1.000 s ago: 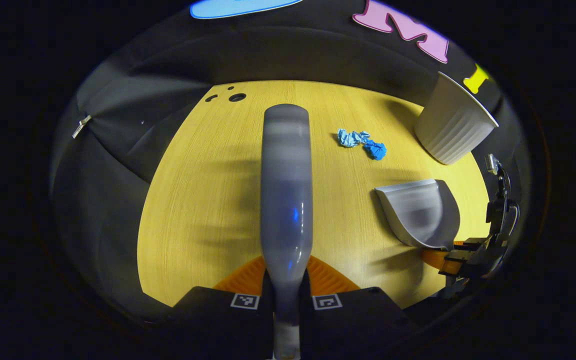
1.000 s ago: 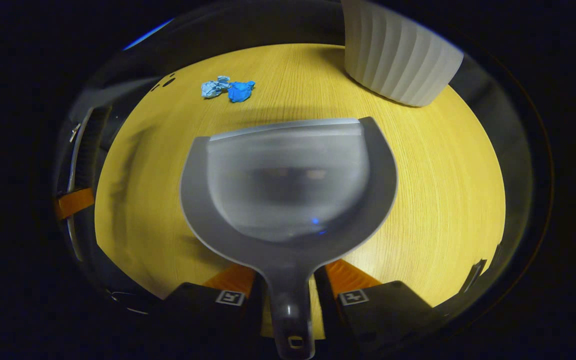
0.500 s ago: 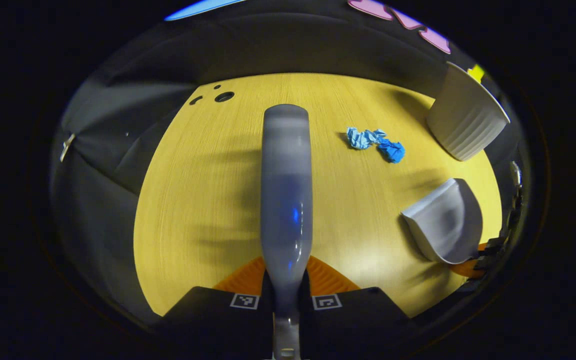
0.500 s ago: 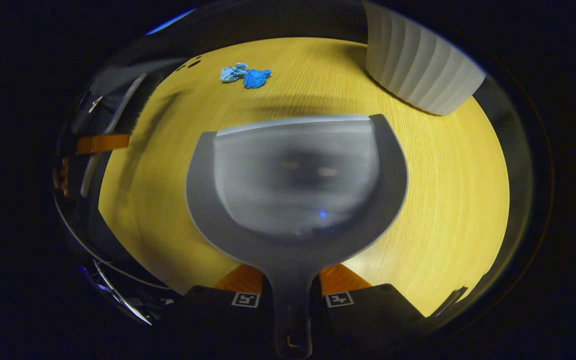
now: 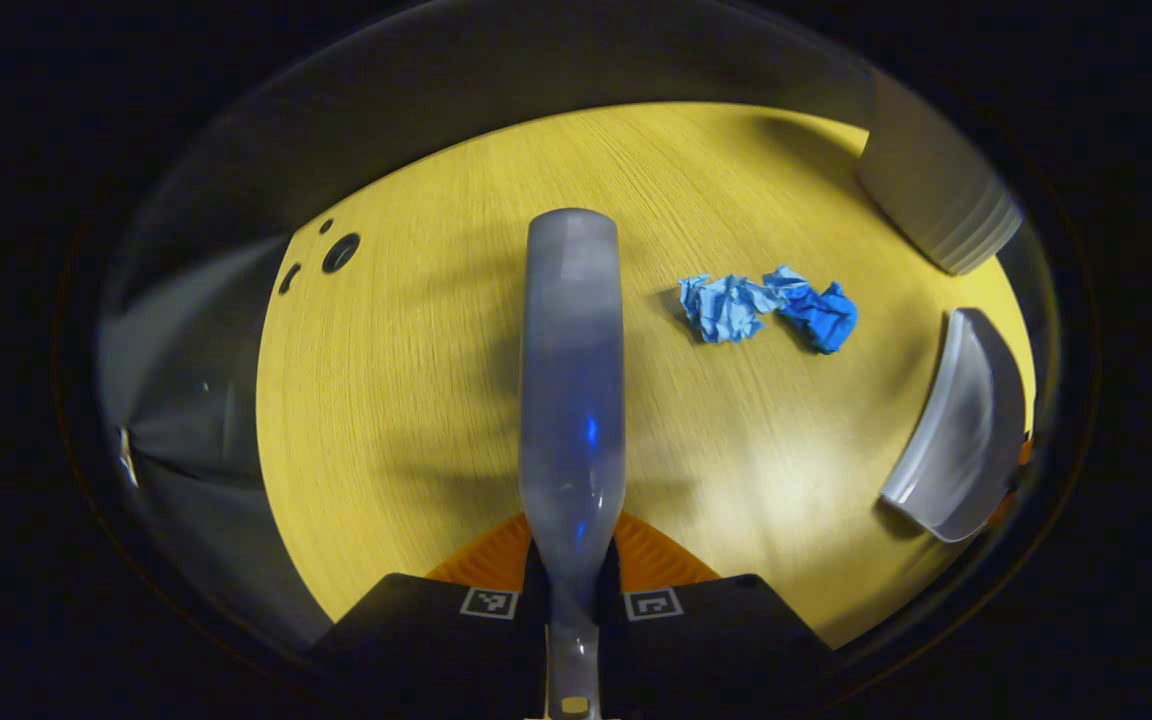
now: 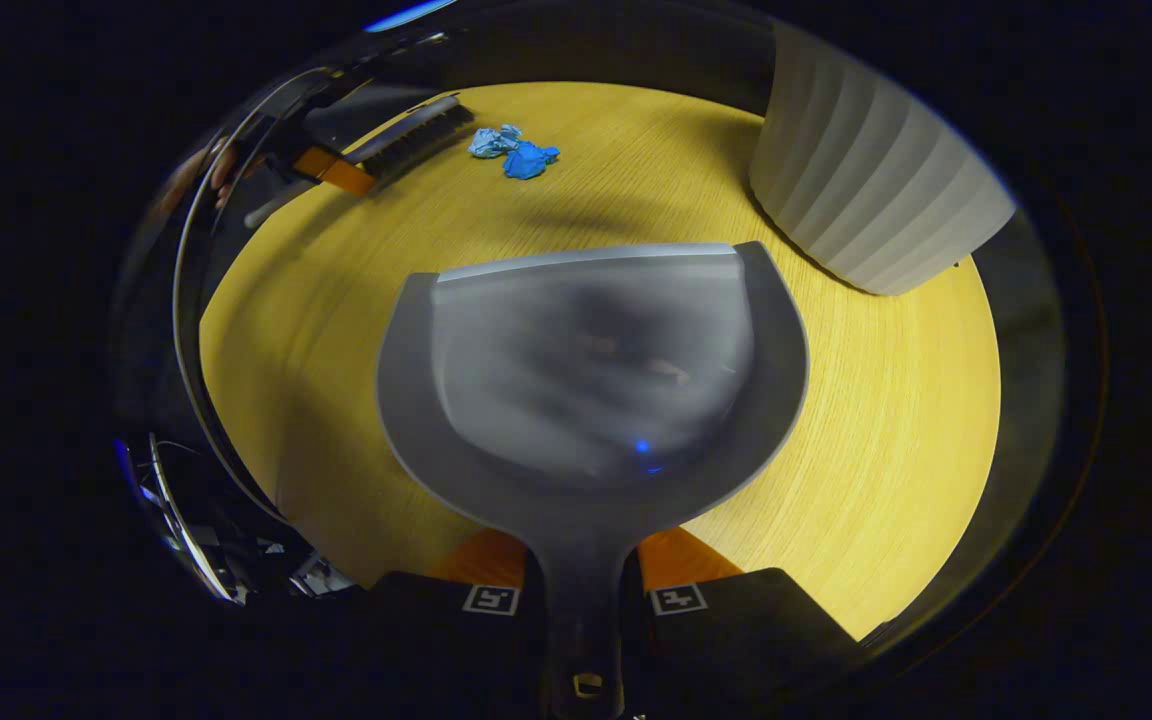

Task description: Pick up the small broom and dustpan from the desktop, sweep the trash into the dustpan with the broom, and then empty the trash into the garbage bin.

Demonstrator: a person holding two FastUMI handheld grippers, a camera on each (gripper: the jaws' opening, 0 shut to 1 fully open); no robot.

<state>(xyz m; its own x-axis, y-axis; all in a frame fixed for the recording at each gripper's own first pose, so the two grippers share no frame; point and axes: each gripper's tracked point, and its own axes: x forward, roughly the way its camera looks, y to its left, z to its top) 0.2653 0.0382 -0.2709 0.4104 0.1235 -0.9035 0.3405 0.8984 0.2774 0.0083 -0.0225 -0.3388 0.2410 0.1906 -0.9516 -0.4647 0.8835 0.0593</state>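
- Left claw [image 5: 572, 590]: clenched on the handle of the small broom [image 5: 572, 380], which runs straight ahead from between the fingers, held above the surface [image 5: 406, 400]. In the right gripper view the bristle head shows far off, lying low near the trash.
- Right claw [image 6: 582, 590]: clenched on the stem of the dustpan [image 6: 591, 370], with the pan's open mouth facing forward, away from the claw. I cannot tell whether its lip touches the wood.
- Trash [image 5: 766, 308]: two crumpled blue paper wads, touching each other, loose on the surface. They sit between the broom and the dustpan, nearer the broom; the pan is empty.
- Garbage bin [image 6: 871, 200]: pale, ribbed, upright, standing at the far edge beyond the dustpan and well apart from the wads.
- Stage, as judged: both tools are in hand, sweeping is not yet done, emptying is not yet done.
- Risk, light wads: a fast stroke may flick them past the pan or off the surface edge.
- Risk, pan lip: if it is held off the wood, paper may slide underneath rather than in.
- Risk, alignment: the pan sits off to the side of the wads, so a stroke made before it is brought in behind them would push the trash toward the bin's base instead.
- Risk, grip: the long broom handle gives leverage, and pressing down hard could twist it between the fingers.
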